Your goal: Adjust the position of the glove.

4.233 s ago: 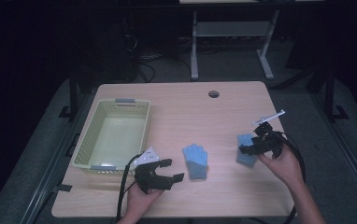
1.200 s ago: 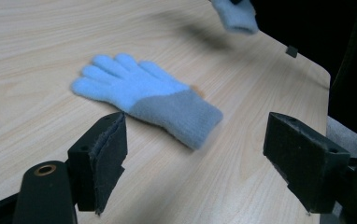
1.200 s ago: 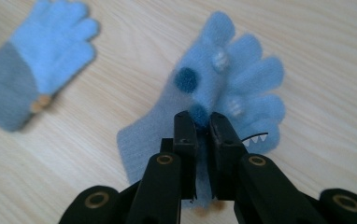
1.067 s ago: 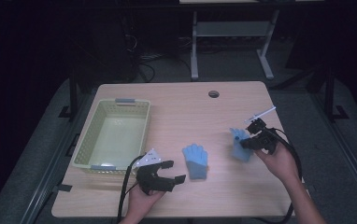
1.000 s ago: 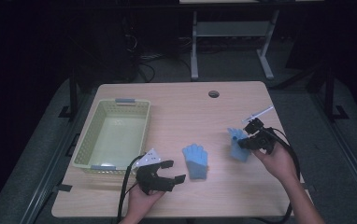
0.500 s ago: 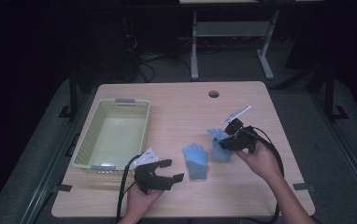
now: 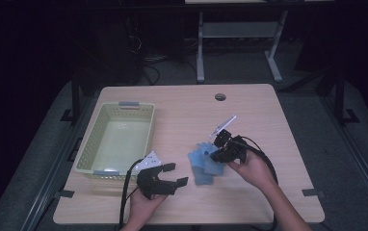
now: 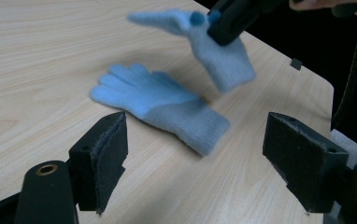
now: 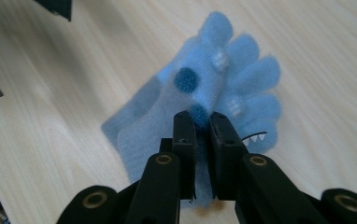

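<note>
Right gripper (image 7: pixel 219 153) has travelled from the table's right edge to centre frame, jaws clenched on a blue glove (image 9: pixel 200 100), now hanging just over the second glove (image 8: pixel 160 105) lying flat. Left gripper (image 7: pixel 168 175) rests lower centre, jaws wide, empty. Risk: thin pinch on soft knit; glove may slip, or snag its mate.
</note>
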The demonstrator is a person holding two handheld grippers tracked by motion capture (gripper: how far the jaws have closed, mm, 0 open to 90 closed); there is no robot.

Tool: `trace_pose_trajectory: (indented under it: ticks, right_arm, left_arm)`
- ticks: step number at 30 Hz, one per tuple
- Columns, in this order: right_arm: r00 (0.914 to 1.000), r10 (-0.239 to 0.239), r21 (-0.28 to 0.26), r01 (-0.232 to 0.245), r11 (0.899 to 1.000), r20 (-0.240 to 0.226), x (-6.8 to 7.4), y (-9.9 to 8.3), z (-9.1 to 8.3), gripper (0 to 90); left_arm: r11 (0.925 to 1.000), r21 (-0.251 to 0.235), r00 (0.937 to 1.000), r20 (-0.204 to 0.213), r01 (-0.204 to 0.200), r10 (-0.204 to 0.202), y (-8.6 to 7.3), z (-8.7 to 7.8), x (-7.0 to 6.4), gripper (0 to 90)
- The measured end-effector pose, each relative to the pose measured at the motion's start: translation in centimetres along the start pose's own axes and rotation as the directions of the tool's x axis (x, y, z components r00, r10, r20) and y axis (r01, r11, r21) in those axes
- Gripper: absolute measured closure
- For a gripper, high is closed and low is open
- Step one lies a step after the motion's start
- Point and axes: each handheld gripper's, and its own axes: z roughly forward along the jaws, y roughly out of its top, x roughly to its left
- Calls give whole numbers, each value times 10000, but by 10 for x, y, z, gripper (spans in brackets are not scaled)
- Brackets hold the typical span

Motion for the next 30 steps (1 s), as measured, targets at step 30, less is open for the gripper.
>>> trace_pose_trajectory:
  ticks: [30]
  right_arm:
    - [9978, -370, 1078, 428, 9932, -558, 15, 11, 47, 798]
  left_arm:
    - [9998, -144, 9999, 81, 151, -149, 0, -1, 2, 219]
